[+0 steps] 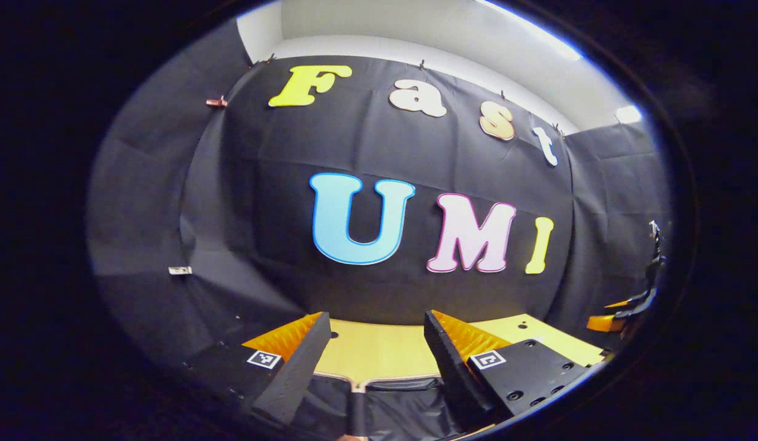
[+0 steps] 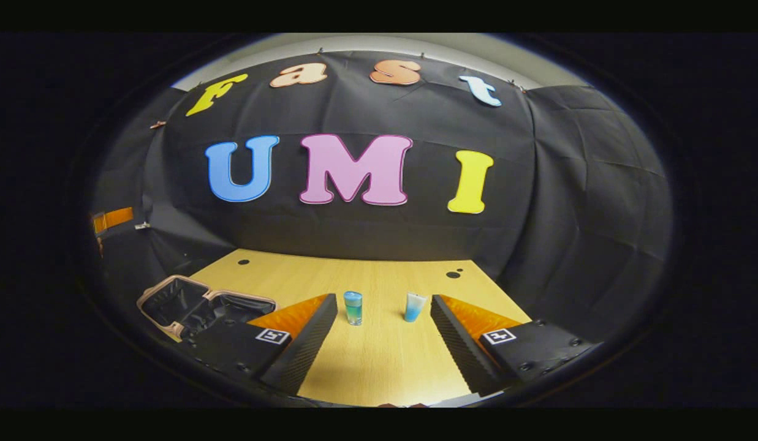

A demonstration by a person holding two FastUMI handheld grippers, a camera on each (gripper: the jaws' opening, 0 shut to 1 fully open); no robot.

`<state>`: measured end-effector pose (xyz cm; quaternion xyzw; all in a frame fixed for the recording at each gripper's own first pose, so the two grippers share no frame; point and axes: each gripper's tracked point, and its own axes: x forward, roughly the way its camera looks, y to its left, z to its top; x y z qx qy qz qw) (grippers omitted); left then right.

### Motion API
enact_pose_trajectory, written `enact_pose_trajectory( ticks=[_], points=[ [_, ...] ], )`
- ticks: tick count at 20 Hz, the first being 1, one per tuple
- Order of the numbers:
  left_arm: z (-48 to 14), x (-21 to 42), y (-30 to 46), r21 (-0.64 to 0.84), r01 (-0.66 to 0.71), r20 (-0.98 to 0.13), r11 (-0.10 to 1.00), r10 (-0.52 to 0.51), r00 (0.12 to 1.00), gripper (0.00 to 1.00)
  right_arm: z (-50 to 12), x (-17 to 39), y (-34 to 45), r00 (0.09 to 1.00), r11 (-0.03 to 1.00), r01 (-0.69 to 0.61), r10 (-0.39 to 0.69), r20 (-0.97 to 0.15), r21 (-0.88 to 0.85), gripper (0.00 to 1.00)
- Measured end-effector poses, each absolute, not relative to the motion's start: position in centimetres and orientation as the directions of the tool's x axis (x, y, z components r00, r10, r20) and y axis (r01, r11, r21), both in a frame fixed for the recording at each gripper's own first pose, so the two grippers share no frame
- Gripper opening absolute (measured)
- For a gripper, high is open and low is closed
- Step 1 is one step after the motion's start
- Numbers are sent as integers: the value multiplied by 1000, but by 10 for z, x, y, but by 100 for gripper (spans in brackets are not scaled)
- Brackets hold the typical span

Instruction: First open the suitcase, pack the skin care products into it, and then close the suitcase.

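Note:
In the right gripper view the suitcase point(image 2: 170, 293) lies open on the wooden table point(image 2: 379, 361) at the left, with a pink rim and black lining. A small blue-green bottle point(image 2: 353, 307) and a blue and white tube point(image 2: 414, 306) stand upright side by side ahead of my right gripper point(image 2: 383, 300). It is open, holds nothing, and both products are a little beyond its fingertips. My left gripper point(image 1: 375, 318) is open and holds nothing. It hovers over the suitcase's black lining point(image 1: 391, 398) and pale rim point(image 1: 360, 383).
Black cloth walls close the booth behind and on both sides of the table. At the far right of the left gripper view, orange and black parts of the other gripper point(image 1: 627, 306) show. Small dark holes point(image 2: 453, 274) mark the tabletop near its back edge.

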<state>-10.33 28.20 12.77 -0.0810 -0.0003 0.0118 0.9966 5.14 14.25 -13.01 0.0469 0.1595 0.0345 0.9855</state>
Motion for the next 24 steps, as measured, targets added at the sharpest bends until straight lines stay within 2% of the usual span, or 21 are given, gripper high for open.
enact_pose_trajectory(
  ticks=[5,9,13,18,21,24],
  points=[
    [92,-54,174,-168,132,-39,977,-140,989,96,-139,73,125,944,993,-110,119,-307,48,97],
    [58,-18,91,-136,205,-93,969,-218,972,96,-152,99,113,935,984,-176,172,-312,14,97],
    [-10,24,27,-56,221,-189,974,-228,955,96,-178,126,102,916,971,-241,225,-330,-6,97],
    [-87,58,-47,-101,253,-326,962,-272,906,96,-218,145,88,875,946,-325,296,-383,-10,97],
    [-137,80,-60,-94,227,-421,969,-246,873,96,-242,156,79,846,937,-349,322,-424,15,97],
    [-171,105,-71,-96,217,-468,972,-236,852,97,-257,166,71,826,932,-360,336,-451,36,97]
  ],
)
